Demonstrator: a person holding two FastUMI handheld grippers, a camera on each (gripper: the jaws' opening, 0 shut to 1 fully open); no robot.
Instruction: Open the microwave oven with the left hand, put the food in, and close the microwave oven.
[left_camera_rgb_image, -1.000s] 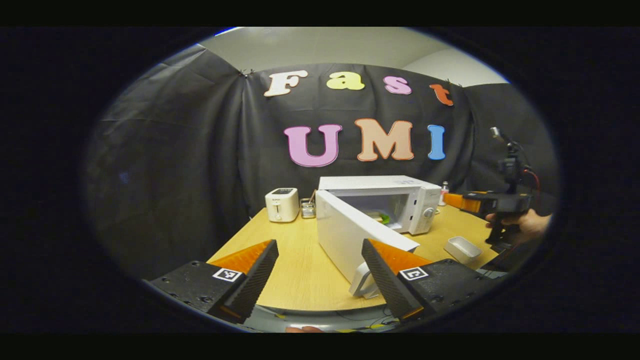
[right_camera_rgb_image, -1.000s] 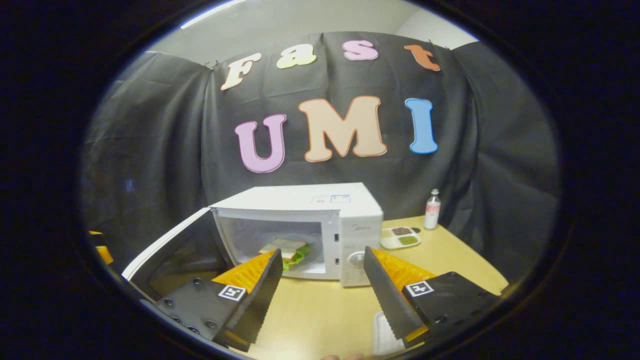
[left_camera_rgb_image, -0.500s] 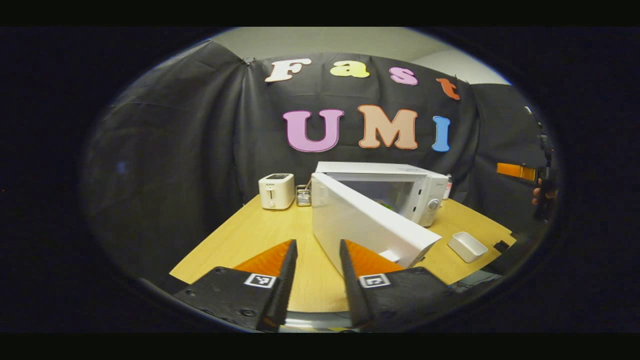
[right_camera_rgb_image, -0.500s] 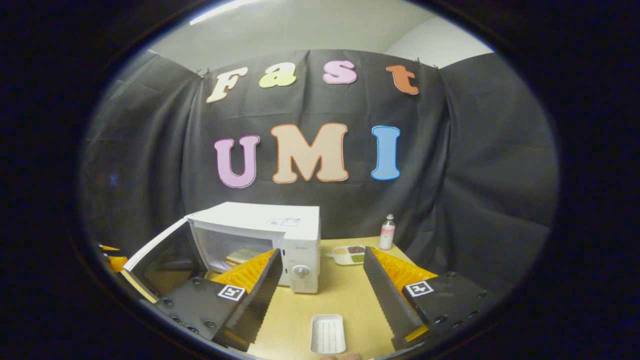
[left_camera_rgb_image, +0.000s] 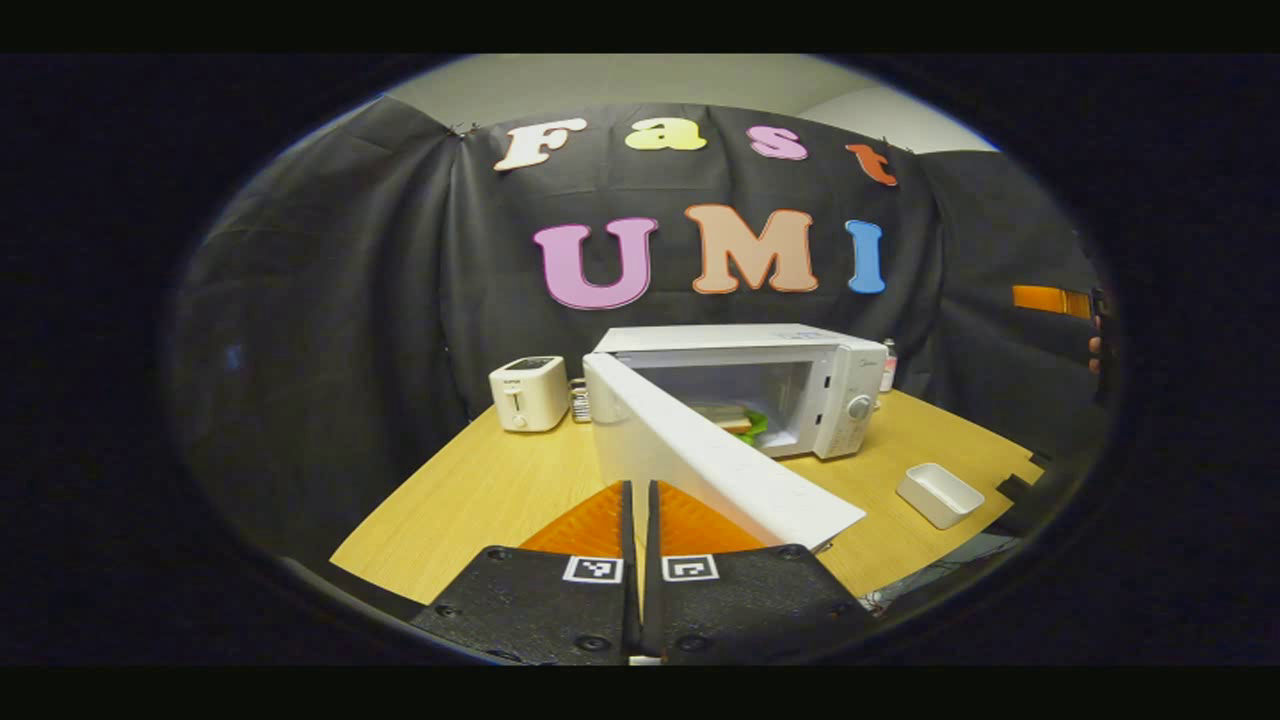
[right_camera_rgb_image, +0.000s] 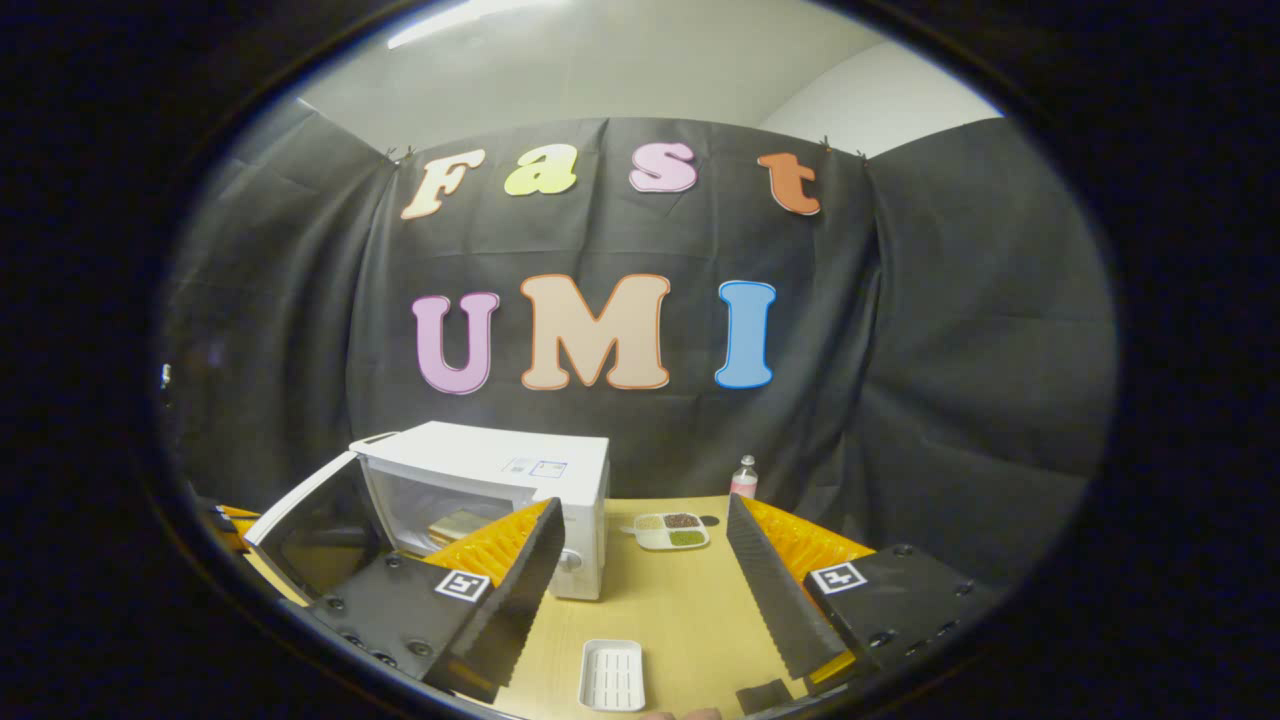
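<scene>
The left gripper (left_camera_rgb_image: 637, 525), fingers pressed together and empty, sits just behind the open microwave door (left_camera_rgb_image: 700, 450), which swings away to its right toward the sandwich (left_camera_rgb_image: 735, 420); the right gripper (right_camera_rgb_image: 645, 590) hangs open, farther back.

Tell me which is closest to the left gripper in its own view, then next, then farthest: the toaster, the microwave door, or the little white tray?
1. Microwave door: its free edge sits just right of the left gripper.
2. White tray: on the table's right side.
3. Toaster: far back on the left, by the wall.
</scene>
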